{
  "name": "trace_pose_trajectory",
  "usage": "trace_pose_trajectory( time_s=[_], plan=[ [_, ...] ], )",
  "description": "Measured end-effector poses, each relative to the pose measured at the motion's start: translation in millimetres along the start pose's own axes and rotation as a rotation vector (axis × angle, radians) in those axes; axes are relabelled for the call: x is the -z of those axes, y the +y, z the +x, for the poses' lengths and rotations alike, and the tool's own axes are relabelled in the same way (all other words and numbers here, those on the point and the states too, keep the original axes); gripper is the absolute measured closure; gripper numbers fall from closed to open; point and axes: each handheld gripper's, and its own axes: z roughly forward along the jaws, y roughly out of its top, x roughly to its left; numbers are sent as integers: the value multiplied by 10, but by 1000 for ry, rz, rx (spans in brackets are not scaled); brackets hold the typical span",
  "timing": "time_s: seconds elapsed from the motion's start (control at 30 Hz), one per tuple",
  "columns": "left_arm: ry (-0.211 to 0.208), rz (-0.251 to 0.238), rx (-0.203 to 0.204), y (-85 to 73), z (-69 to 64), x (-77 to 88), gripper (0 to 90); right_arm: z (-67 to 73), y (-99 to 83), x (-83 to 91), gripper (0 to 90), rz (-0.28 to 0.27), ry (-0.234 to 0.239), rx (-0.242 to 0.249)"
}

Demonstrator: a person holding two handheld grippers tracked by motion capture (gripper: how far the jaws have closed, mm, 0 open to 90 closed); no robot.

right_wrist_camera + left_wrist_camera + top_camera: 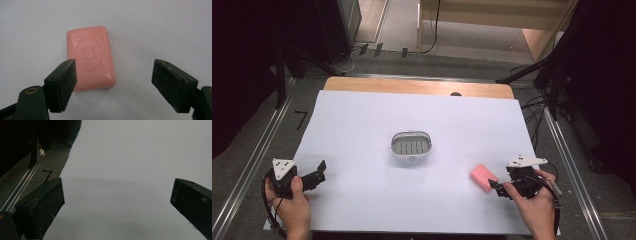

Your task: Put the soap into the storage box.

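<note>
Soap (90, 58) pink, embossed characters unreadable; right gripper (113, 85) jaws spread beside it; left gripper (117, 202) agape.

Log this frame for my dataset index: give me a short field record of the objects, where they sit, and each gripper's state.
surface: white sheet covering the table
soap dish: white, slotted, mid-sheet, nothing in it
soap: pink bar, flat on the sheet, right of the dish
left gripper: open, above bare sheet near the left edge
right gripper: open, jaws apart, just short of the soap, not gripping it

Left claw (318, 172) and right claw (495, 187) both gape wide, seemingly hovering low.
</note>
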Motion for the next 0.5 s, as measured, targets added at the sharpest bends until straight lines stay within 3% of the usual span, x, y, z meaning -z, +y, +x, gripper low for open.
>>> trace_pose_trajectory(
  time_s=[0.3,0.5],
  plan=[
    [0,3,-11,0,-7,-1,0,93,139,-164,209,74,45,1],
    [1,6,-15,1,-10,0,0,146,168,-270,215,107,46,1]
  ],
)
